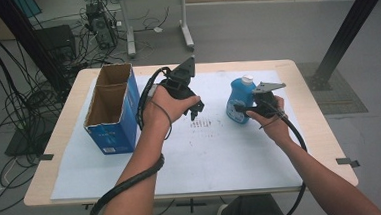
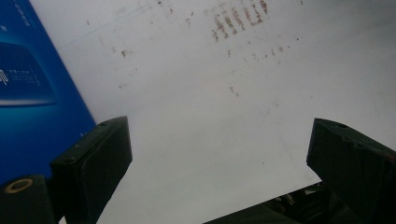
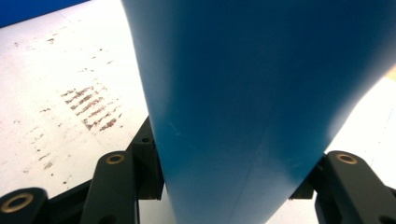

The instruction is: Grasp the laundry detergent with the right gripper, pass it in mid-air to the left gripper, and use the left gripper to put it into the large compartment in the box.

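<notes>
White mat (image 1: 221, 150): blue bottle (image 1: 240, 100) upright, clamped between right gripper (image 1: 242, 108) fingers; left gripper (image 1: 196, 108) fingers apart

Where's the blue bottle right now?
In the high view the blue bottle stands upright right of centre on the white mat, clamped in the right gripper, well right of the open blue carton.

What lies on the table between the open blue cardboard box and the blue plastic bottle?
The left tool, jaws open, over brown-smudged white sheet, in high view.
</notes>
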